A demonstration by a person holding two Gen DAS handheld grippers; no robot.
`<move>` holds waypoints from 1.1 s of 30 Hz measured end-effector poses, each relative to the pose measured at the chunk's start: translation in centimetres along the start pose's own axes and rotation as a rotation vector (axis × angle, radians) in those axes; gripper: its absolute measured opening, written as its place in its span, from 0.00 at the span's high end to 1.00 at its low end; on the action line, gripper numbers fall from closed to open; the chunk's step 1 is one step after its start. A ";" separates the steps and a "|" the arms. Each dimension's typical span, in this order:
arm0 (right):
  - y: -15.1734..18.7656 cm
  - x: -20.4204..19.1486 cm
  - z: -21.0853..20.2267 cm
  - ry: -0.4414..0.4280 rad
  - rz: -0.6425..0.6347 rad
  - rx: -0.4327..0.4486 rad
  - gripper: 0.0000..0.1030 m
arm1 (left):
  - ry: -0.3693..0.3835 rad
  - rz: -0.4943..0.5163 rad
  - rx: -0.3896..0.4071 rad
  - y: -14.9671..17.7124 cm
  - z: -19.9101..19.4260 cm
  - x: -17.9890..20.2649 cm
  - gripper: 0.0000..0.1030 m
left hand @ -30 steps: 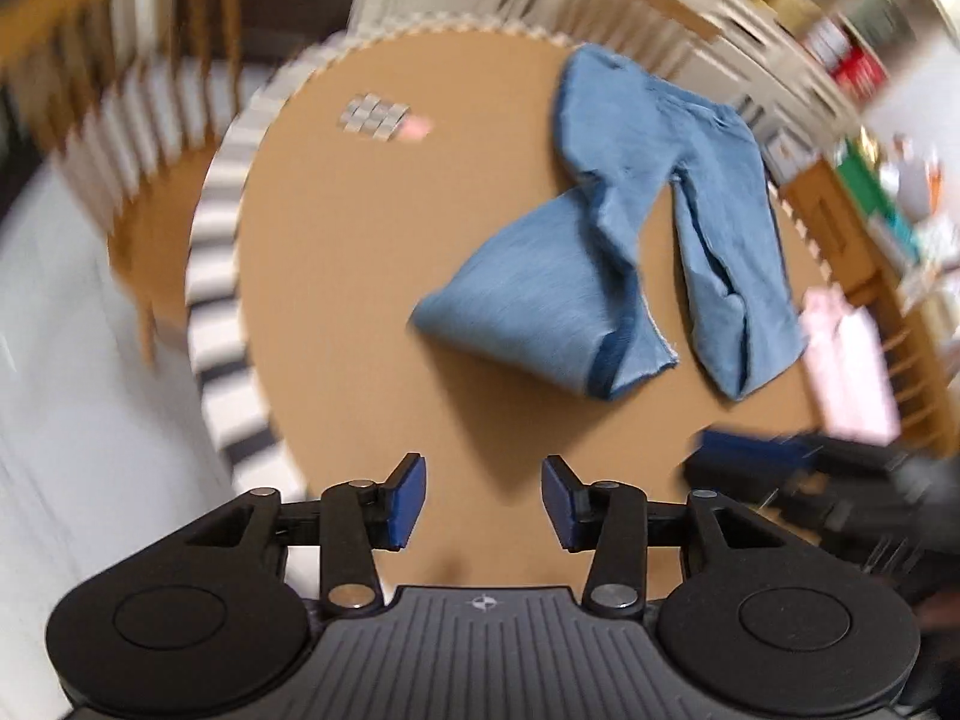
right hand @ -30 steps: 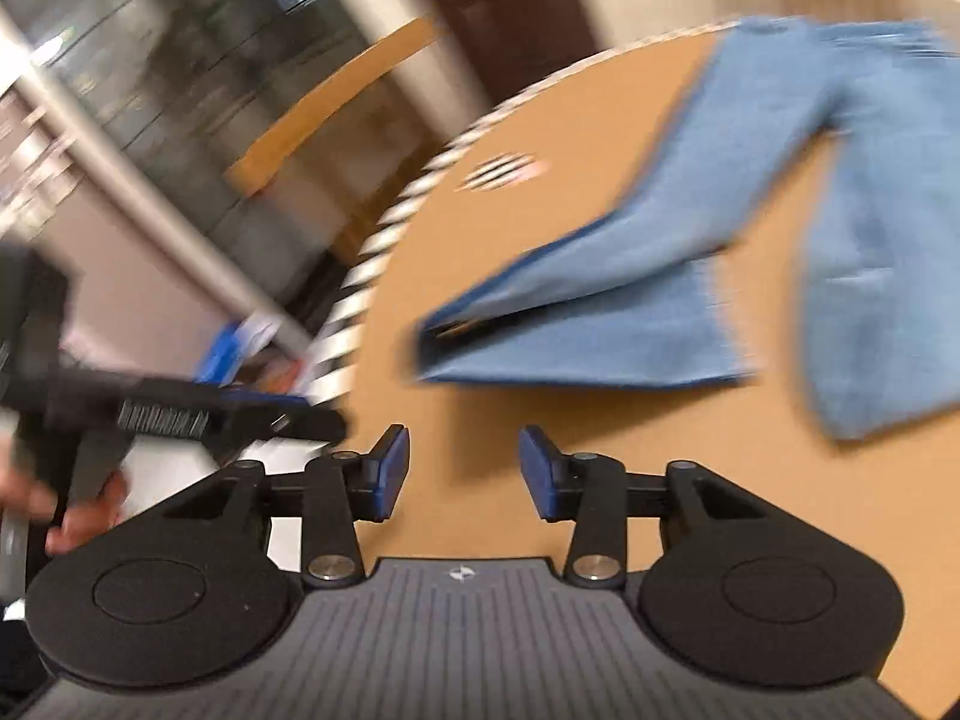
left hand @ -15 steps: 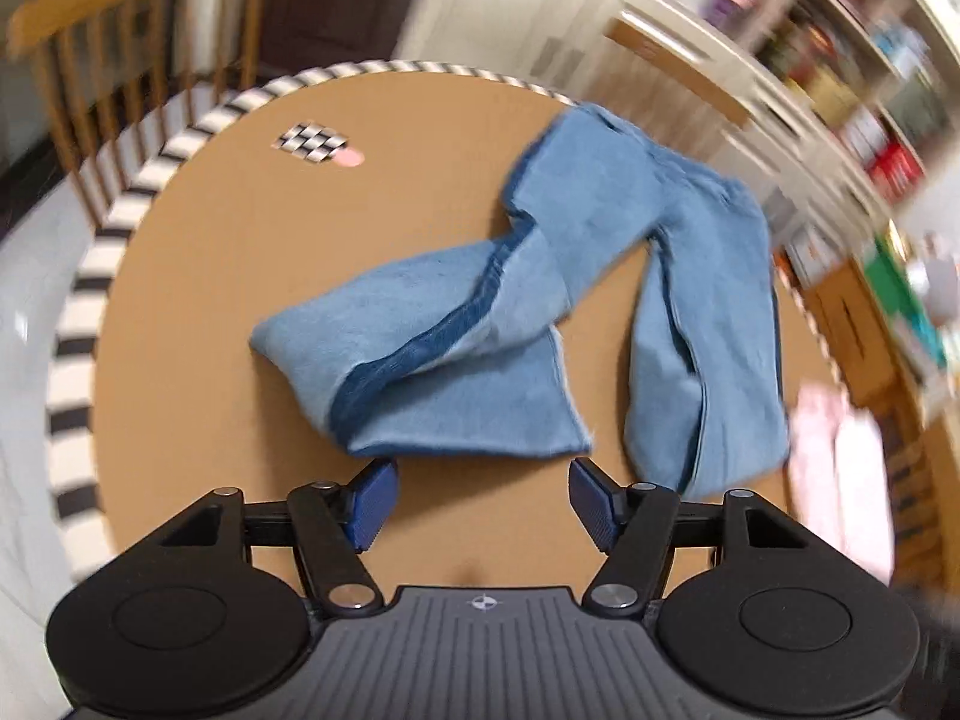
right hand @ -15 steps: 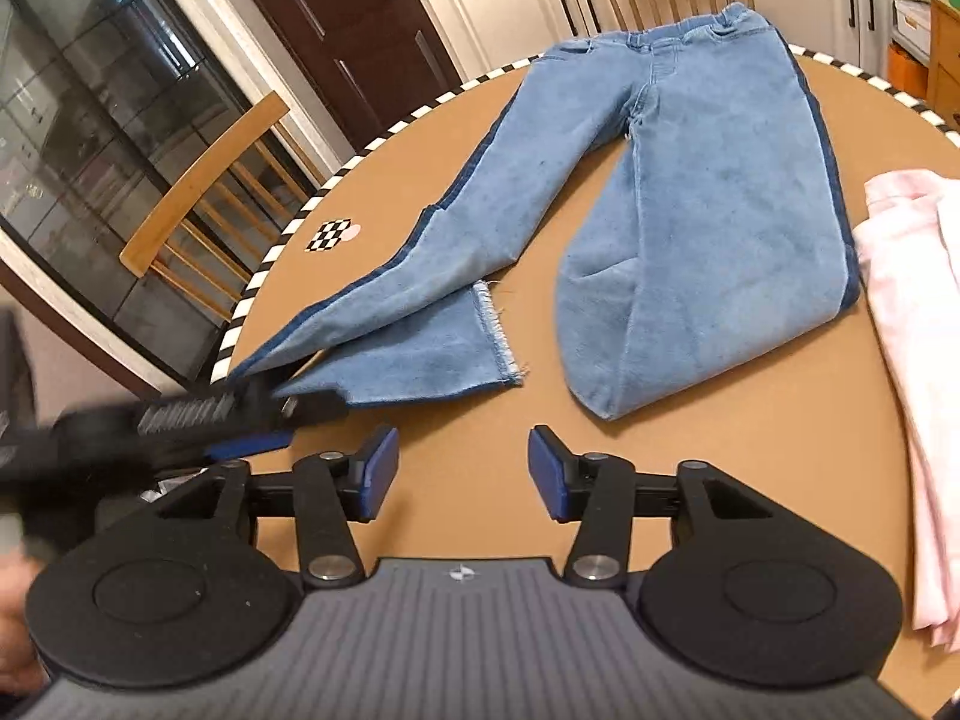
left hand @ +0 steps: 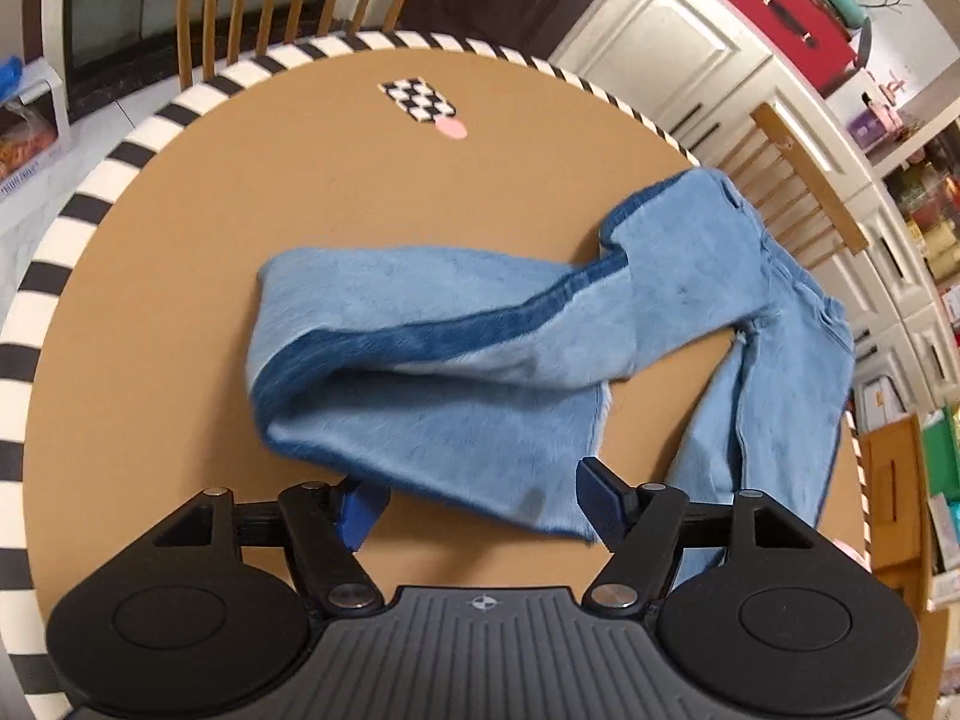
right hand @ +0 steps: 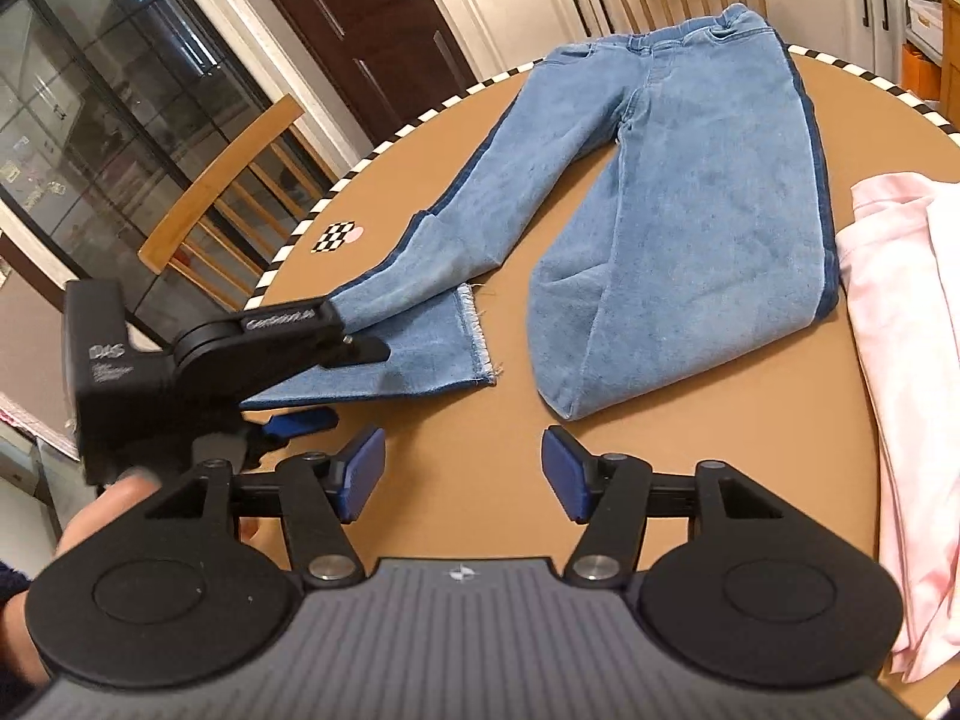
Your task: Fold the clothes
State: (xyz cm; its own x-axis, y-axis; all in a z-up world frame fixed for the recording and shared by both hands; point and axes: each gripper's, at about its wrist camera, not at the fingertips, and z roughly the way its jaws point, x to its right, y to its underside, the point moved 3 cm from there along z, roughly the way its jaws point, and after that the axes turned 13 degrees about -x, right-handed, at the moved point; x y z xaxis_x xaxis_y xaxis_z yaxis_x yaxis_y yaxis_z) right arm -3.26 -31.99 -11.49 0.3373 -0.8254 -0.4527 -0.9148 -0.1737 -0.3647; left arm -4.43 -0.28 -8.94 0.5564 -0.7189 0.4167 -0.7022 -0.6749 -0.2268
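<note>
A pair of light blue jeans [right hand: 690,210] with dark side stripes lies on the round brown table [right hand: 600,480], waistband at the far side. Its left leg [left hand: 432,372] is doubled back on itself, the frayed hem near me. My left gripper [left hand: 480,507] is open wide, and the near edge of that folded leg lies between its blue pads [left hand: 600,507]. From the right wrist view the left gripper [right hand: 351,387] has one finger above the cloth and one below. My right gripper [right hand: 463,474] hangs open over bare table, in front of the right leg's folded end.
Pink folded clothing [right hand: 900,330] lies at the table's right edge. A checkered marker [left hand: 420,99] with a pink dot sits at the far left of the table. Wooden chairs [right hand: 228,192] stand around the striped rim. A hand [right hand: 108,510] holds the left gripper.
The left gripper has moved in on the folded leg and opened wider, so the cloth's edge now sits between its fingers. The right gripper has swung round, opened wider and steadied.
</note>
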 end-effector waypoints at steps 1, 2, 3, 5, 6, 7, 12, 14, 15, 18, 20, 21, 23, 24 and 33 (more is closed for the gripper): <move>0.1 0.2 -0.2 -0.005 0.000 0.003 0.40 | -0.007 -0.003 0.015 -0.1 0.3 0.2 0.36; 0.1 0.3 -0.4 -0.009 -0.001 0.006 0.39 | -0.013 0.002 0.024 -0.2 0.5 0.3 0.40; 0.2 0.6 -0.5 -0.012 0.000 0.008 0.39 | -0.018 0.016 0.017 -0.3 0.9 0.5 0.55; 0.5 1.0 -0.8 -0.017 0.004 0.010 0.39 | -0.021 0.048 -0.019 -0.3 1.5 0.7 0.88; 0.7 1.3 -0.9 -0.021 0.011 0.012 0.39 | -0.020 0.063 -0.047 -0.3 1.7 0.7 0.92; 0.9 1.6 -1.1 -0.025 0.018 0.015 0.39 | -0.021 0.086 -0.062 -0.2 1.6 0.7 0.96; 1.4 2.2 -1.6 -0.040 0.046 0.039 0.38 | -0.011 0.260 -0.137 -0.2 -1.3 1.1 0.96; 1.6 2.2 -1.9 -0.046 0.056 0.051 0.38 | 0.021 0.389 -0.201 -0.1 -3.5 1.6 0.96; 1.7 2.3 -2.0 -0.048 0.061 0.057 0.37 | 0.036 0.457 -0.231 0.0 -4.6 1.9 0.96; 1.9 2.3 -2.2 -0.055 0.075 0.075 0.34 | 0.073 0.640 -0.321 -0.3 -8.2 2.3 0.96; 1.9 1.8 -2.4 -0.043 0.084 0.096 0.34 | 0.095 0.708 -0.385 -1.0 -9.9 2.1 0.96; 2.0 1.4 -2.4 -0.037 0.090 0.107 0.34 | 0.112 0.736 -0.414 -1.4 -10.8 1.8 0.96; 2.5 -0.2 -1.8 -0.027 0.099 0.121 0.34 | 0.141 0.795 -0.451 -2.4 -12.3 1.5 0.96; 2.7 -1.0 -1.5 -0.022 0.104 0.128 0.34 | 0.160 0.825 -0.461 -2.8 -13.1 1.4 0.96; 4.8 -8.1 1.1 0.024 0.146 0.190 0.38 | 0.216 0.884 -0.513 -5.6 -11.5 -3.6 0.96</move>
State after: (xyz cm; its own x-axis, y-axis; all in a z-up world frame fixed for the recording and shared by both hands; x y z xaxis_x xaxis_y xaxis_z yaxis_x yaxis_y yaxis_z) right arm -10.16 -25.55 -10.45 0.1973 -0.8471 -0.4934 -0.8942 0.0508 -0.4448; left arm -7.62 7.96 0.91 -0.3040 -0.8426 0.4446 -0.9527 0.2657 -0.1477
